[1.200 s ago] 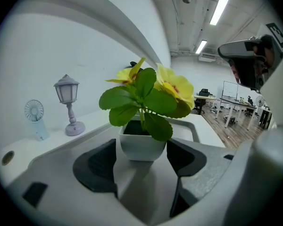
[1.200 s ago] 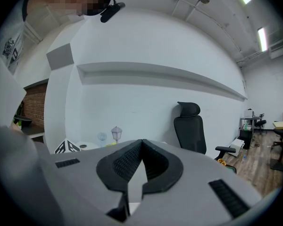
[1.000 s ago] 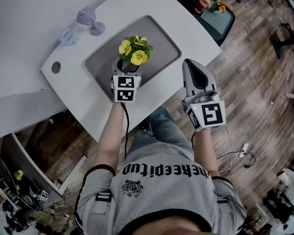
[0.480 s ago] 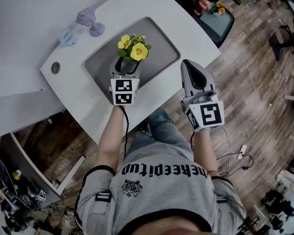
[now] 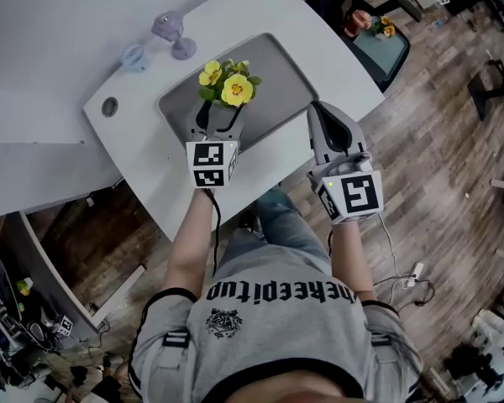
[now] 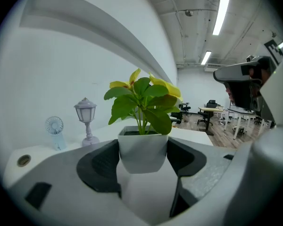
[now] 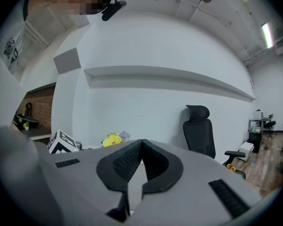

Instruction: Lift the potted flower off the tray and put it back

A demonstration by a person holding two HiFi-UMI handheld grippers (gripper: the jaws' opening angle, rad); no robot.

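Both forearms reach forward.
Grey left gripper, centre frame, clamps a white pot; grey right gripper's jaws meet.

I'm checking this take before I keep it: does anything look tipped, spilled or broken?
Nothing stands out. The potted flower sits upright in the left gripper, over the tray, with no spilled soil that I can see. The small lantern and fan stand upright on the table.

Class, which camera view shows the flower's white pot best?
The left gripper view: the white pot sits centred, its front wall whole, clamped between the left gripper's jaws. From the head view, the yellow flowers and gripper cover most of it. The right gripper view catches only a distant bloom.
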